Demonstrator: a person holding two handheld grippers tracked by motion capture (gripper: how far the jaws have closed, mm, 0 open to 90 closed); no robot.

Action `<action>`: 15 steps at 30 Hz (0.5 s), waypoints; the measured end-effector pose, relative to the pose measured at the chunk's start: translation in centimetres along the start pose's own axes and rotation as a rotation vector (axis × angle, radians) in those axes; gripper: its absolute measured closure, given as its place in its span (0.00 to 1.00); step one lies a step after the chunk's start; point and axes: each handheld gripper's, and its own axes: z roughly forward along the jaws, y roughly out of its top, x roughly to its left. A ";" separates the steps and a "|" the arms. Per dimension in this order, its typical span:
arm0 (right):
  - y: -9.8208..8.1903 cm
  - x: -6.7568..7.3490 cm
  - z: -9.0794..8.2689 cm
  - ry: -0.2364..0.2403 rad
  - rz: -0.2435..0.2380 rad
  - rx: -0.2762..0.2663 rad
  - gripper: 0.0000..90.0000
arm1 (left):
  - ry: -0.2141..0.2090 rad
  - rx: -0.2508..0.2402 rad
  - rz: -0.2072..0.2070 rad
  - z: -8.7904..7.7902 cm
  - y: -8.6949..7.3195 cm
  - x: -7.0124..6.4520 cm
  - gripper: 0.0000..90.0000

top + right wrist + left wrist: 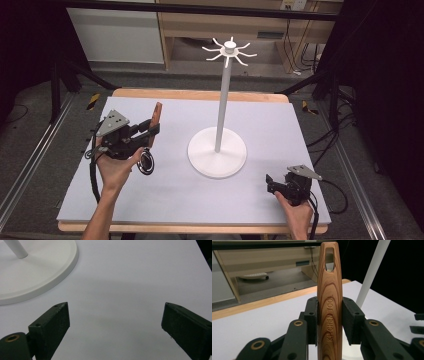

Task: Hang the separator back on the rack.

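Observation:
A wooden kitchen tool handle [329, 297], stamped KITCHEN TOOL and with a hanging slot at its top end, stands upright between the pads of my left gripper [329, 321], which is shut on it. From above, the same wooden handle [157, 115] rises from my left gripper [150, 131] at the table's left, and a metal whisk-like end [146, 162] hangs below the hand. A white stand [218, 150] with a tall pole and hooked arms at its top [229, 49] sits mid-table. My right gripper [115, 322] is open over bare tabletop near the stand's base [37, 277].
The light grey table top [270, 120] has a wooden rim. My right gripper [272, 184] rests near the front right corner. Dark floor, cables and tripod legs surround the table, with wooden furniture behind.

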 end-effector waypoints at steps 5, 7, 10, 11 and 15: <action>0.1 -0.2 0.0 -0.004 0.006 -0.005 0.09 | -0.011 -0.023 0.011 0.0 0.8 -0.6 0.75; 0.1 -0.2 0.0 -0.005 0.006 -0.006 0.09 | -0.012 -0.035 0.013 0.0 1.1 -0.7 0.75; 0.1 -0.2 0.1 -0.008 0.001 -0.004 0.09 | -0.019 -0.052 0.022 -0.2 1.9 -1.2 0.75; 0.1 -0.2 0.1 -0.008 -0.004 -0.003 0.09 | -0.021 -0.059 0.023 -0.3 2.1 -1.3 0.75; 0.2 -0.1 0.2 -0.011 -0.002 0.001 0.09 | -0.034 -0.067 0.033 -0.2 2.8 -1.8 0.75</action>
